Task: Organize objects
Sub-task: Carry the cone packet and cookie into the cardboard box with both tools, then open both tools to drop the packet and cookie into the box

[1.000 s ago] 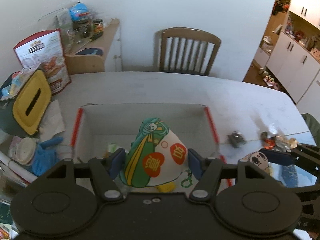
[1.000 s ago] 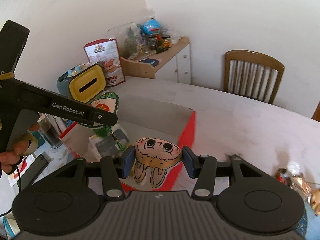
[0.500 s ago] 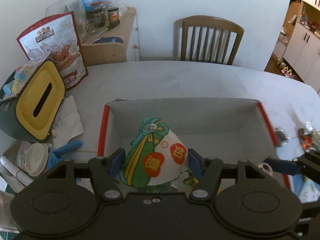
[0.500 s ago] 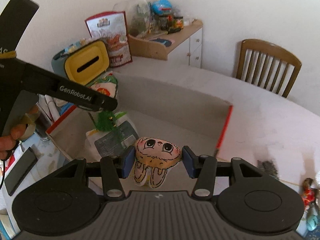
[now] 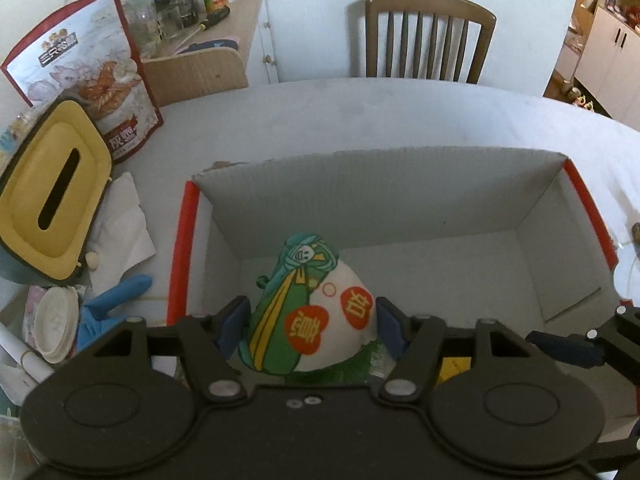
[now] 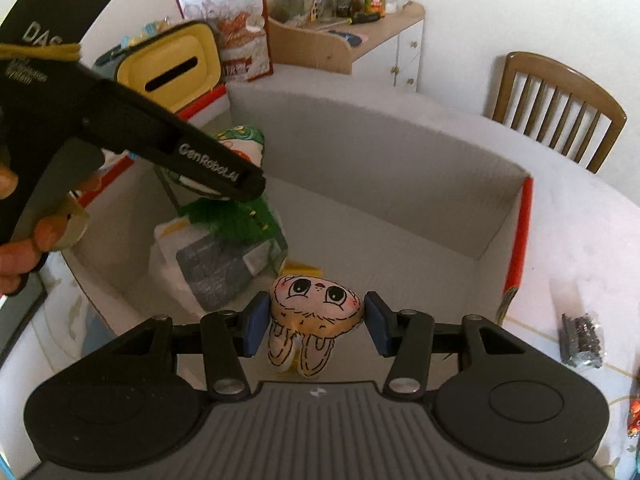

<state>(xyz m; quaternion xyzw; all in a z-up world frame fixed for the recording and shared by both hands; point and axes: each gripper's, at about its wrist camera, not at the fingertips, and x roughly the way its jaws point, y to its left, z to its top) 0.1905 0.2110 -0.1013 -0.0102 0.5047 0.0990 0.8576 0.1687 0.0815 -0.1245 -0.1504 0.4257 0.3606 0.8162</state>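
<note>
Holding packets over the box (image 5: pixel 400 200), both grippers clamped: left (image 5: pixel 310 322), right (image 6: pixel 314 316)

Both grippers point steeply down, pretty much side by side; left gripper (image 5: pixel 312 320) sits at bottom centre of its view, blue pads clamped on something between them; right gripper (image 6: pixel 316 322) is the same deal, bottom centre, pads pinching what's between them; a hand (image 6: pixel 20 236) wraps the left gripper's handle at the left edge of the right wrist view.
</note>
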